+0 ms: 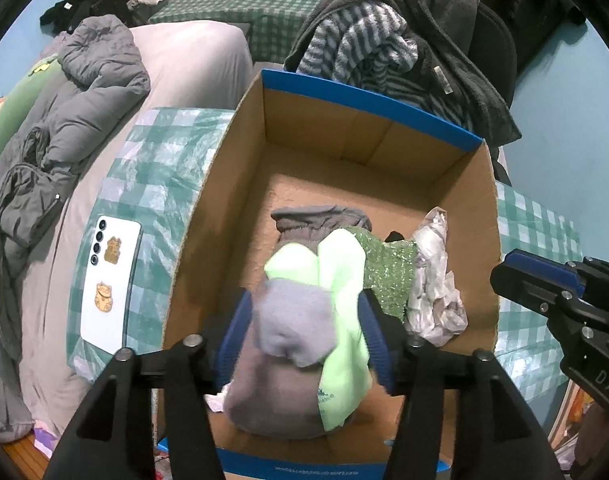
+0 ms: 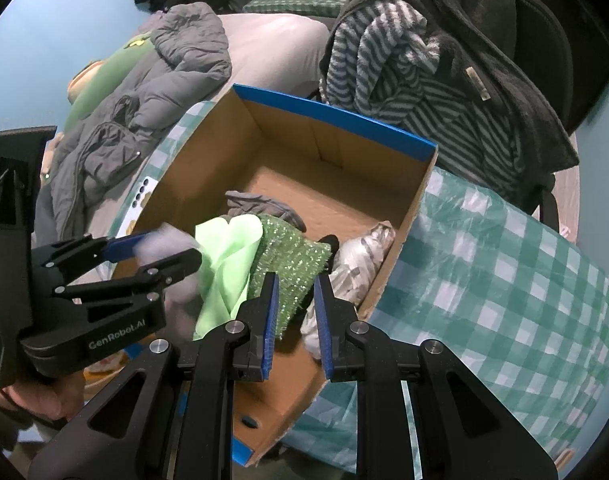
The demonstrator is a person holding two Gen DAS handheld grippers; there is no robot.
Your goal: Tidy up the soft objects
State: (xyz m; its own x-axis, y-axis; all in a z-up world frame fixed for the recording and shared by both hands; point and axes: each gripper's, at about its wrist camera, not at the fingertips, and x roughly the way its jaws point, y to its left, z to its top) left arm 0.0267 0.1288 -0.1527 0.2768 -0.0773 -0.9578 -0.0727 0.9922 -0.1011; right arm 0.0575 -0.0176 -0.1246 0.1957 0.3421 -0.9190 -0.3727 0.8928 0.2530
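- The socks [image 1: 304, 332], a grey and lime-green bundle, sit between the spread fingers of the left gripper [image 1: 304, 340] inside the cardboard box [image 1: 344, 128], low over its floor near the front wall; they look blurred, and the pads seem to stand clear of them, so the claw reads as released.
- From the right wrist view the same socks [image 2: 220, 264] show at the tip of the left gripper [image 2: 164, 252], above the box's near-left corner.
- Behind them in the box lie a grey cloth [image 1: 320, 218], a sparkly green cloth [image 1: 388, 276] and a crumpled silver-white bag [image 1: 436, 280] against the right wall.
- The right gripper [image 2: 296, 280] hangs over the front-right part of the box with its blue pads close together and nothing between them: clenched on empty air.
- The box [image 2: 336, 116] stands on a green checked tablecloth [image 2: 504, 280].
- A white phone [image 1: 108, 280] lies on the cloth just left of the box.
- A grey jacket [image 1: 64, 128] lies on the bed beyond; a striped fleece [image 1: 364, 44] hangs over a chair behind the box.
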